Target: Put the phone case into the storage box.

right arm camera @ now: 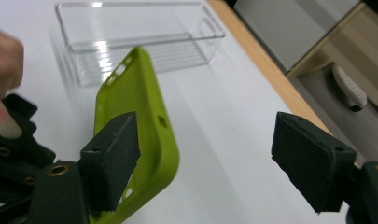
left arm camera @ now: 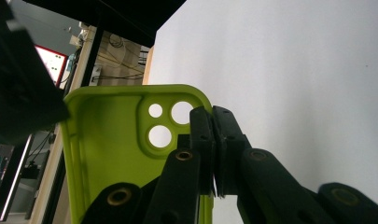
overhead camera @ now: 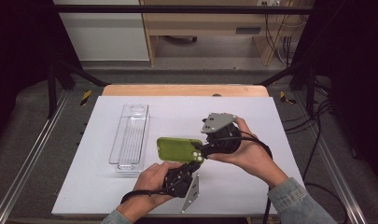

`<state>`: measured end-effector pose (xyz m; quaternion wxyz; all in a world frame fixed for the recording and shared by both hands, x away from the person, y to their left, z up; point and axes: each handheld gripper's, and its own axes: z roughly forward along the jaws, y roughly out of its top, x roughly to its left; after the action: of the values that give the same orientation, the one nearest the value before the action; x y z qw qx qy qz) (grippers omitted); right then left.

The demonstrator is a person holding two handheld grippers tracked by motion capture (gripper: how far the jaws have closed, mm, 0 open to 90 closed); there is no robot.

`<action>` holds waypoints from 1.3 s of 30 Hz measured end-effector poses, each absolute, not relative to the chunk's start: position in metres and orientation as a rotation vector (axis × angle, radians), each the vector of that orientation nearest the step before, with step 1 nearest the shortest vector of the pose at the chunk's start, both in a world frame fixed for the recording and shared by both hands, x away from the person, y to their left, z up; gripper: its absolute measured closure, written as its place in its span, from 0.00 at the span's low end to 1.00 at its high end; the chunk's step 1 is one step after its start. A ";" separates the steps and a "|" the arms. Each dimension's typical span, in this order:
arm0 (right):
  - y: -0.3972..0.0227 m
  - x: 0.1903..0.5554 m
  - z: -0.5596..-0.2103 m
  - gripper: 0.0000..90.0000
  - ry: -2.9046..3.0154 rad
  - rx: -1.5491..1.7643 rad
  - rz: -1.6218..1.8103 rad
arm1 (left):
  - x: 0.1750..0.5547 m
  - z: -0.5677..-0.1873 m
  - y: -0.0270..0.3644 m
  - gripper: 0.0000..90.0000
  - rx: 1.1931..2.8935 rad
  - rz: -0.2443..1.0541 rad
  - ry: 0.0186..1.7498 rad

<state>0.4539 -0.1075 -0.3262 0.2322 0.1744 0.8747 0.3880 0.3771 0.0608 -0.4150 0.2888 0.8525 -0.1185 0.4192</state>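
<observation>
A lime green phone case [overhead camera: 177,149] is held above the white table, its camera cut-outs toward the right. My left gripper [overhead camera: 194,164] comes up from below and is shut on the case's edge; in the left gripper view the two jaws [left arm camera: 213,119] pinch the green rim [left arm camera: 107,135] beside the lens holes. My right gripper [overhead camera: 205,150] sits at the case's right end with its jaws wide open. In the right gripper view the case [right arm camera: 144,107] lies against the left pad [right arm camera: 113,156], far from the right pad [right arm camera: 312,161].
A clear plastic bin [overhead camera: 129,136] stands lengthwise on the left part of the white table [overhead camera: 252,182], and lies beyond the case in the right gripper view [right arm camera: 140,35]. The table's wooden far edge [overhead camera: 184,90] meets the floor and a cabinet.
</observation>
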 end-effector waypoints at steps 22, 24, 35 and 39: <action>-0.187 0.427 -0.376 0.13 2.065 0.762 1.290 | 0.391 -0.392 0.083 0.97 2.147 1.101 -0.095; -0.189 0.426 -0.382 0.13 2.056 0.783 1.279 | 0.394 -0.387 0.085 0.97 2.137 1.093 -0.079; -0.204 0.428 -0.426 0.09 2.035 0.857 1.298 | 0.405 -0.373 0.093 0.97 2.104 1.094 -0.009; -0.208 0.425 -0.438 0.09 1.999 0.883 1.306 | 0.408 -0.367 0.095 0.97 2.068 1.101 0.030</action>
<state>0.4250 -0.2078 -0.4377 0.2933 0.3314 0.7507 0.4904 0.4082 0.0953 -0.3672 0.3888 0.8131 0.0119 0.4331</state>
